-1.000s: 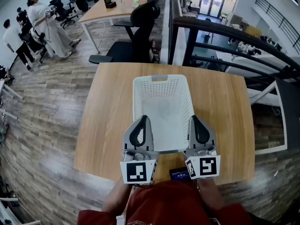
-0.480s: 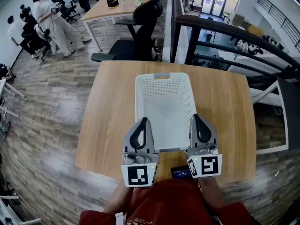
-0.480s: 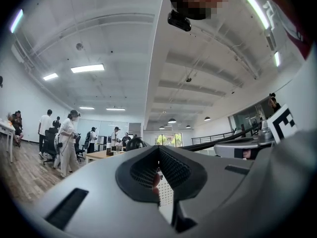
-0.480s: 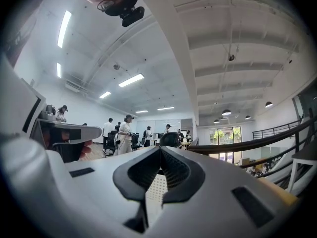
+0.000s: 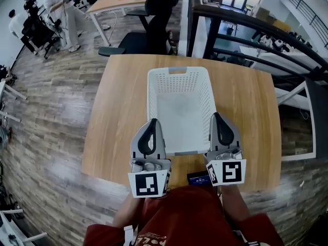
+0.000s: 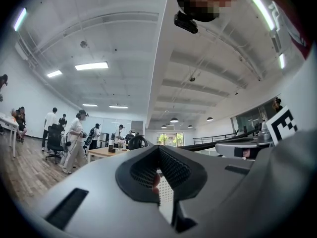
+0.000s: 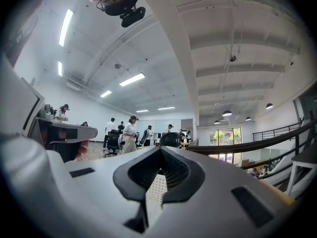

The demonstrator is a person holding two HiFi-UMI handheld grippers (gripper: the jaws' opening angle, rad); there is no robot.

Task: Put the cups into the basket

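L hand-held gripper [image 5: 152, 122]: jaws together, nothing btwn them. In the left gripper view the tips meet, leaving only a slit w/ white perforated plastic showing thru it. R hand-held gripper [image 5: 217, 116]: same, jaws together & empty, tips meeting in the right gripper view. Both point away from the person, roughly level, marker cubes back toward the person's red top [image 5: 189, 219].

The basket [image 5: 179, 79]: white plastic, rectangular, walls full of small holes, handle slot in the far end wall, smooth rim. Sits upright mid-bench, long sides running away from the person. L hand-held gripper is just beside its near-left corner, R hand-held gripper just beside the near-right corner; can't tell if either touches it. Inside: bare white floor.

Bench [image 5: 115, 111]: light wood. Small dark device w/ blue screen [image 5: 199, 178] at the near edge, btwn the two cubes. Beyond the far edge: black office chair [image 5: 154, 14]; ppl [image 5: 54, 4] standing far left.
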